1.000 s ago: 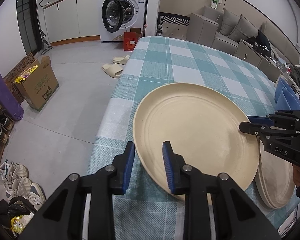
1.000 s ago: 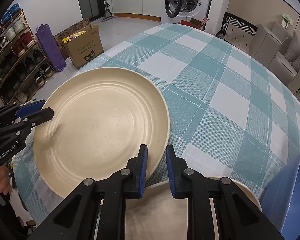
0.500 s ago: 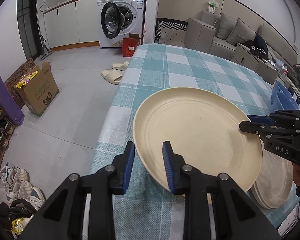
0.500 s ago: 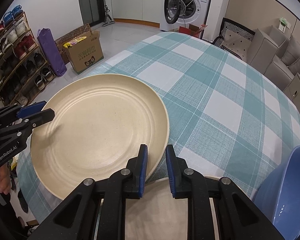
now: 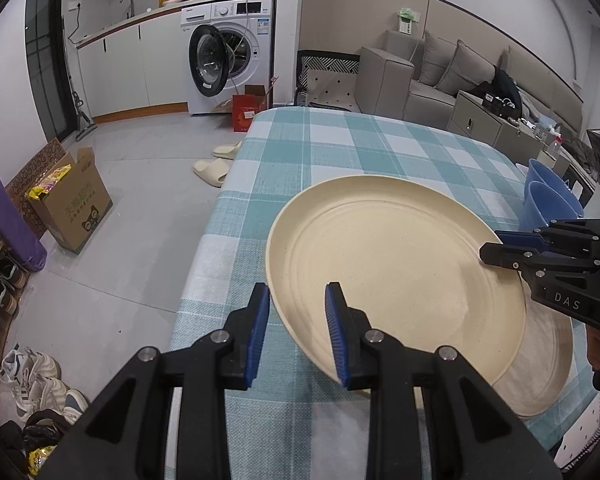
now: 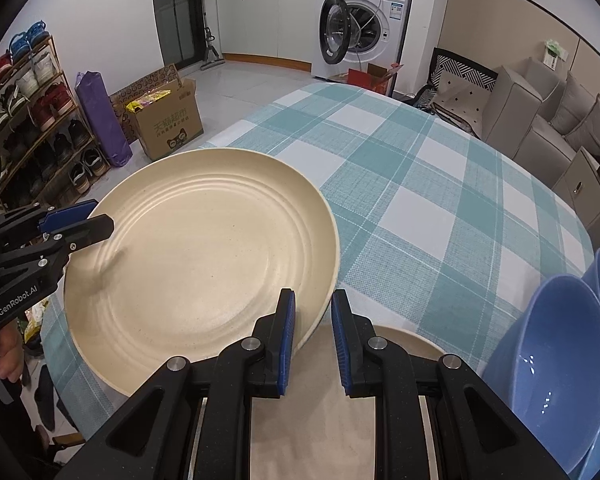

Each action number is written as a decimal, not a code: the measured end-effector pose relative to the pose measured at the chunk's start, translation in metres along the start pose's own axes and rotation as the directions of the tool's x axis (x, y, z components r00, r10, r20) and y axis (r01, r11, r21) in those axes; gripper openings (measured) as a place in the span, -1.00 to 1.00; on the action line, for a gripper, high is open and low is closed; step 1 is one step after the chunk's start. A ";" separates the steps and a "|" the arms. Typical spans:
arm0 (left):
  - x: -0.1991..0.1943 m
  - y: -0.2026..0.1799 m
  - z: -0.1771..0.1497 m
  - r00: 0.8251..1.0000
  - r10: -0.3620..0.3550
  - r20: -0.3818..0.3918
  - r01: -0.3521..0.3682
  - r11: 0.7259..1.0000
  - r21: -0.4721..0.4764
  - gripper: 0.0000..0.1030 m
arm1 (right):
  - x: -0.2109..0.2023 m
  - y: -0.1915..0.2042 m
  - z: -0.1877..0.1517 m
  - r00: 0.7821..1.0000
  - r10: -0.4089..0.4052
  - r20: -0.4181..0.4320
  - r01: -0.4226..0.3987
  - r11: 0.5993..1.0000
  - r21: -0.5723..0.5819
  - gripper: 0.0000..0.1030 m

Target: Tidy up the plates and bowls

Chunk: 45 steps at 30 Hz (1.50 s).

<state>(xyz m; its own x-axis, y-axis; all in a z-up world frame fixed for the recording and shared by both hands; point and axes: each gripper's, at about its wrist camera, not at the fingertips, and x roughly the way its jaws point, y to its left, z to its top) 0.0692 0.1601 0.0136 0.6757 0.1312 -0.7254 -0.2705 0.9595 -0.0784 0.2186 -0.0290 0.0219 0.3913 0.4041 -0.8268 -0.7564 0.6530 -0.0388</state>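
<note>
Your left gripper [image 5: 296,334] and right gripper [image 6: 313,336] each clamped opposite rims of the cream plate [image 6: 196,276], held above the stacked plates [image 5: 548,364].

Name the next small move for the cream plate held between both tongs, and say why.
Probably carry the cream plate sideways over the plate lying on the tablecloth, then lower it on top. The left tongs and right tongs each clamp an opposite rim, and the held plate already overlaps the lower one, beside the blue bowls.
</note>
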 end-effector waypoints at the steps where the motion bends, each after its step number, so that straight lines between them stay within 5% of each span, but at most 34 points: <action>1: -0.001 -0.003 0.000 1.000 -0.003 0.004 0.003 1.000 0.006 -0.48 | -0.003 -0.002 -0.002 1.000 -0.001 0.003 0.001 1.000 0.004 -0.63; 45: -0.024 -0.098 -0.013 0.994 -0.112 0.015 0.107 0.975 0.197 -0.48 | -0.095 -0.055 -0.101 0.991 -0.100 0.090 0.083 0.981 0.178 -0.63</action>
<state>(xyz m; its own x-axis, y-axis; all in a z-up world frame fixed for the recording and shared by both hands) 0.0711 0.0593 0.0300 0.7118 0.0263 -0.7019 -0.0563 0.9982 -0.0197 0.1699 -0.1685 0.0460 0.5108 0.3924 -0.7649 -0.6161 0.7877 -0.0073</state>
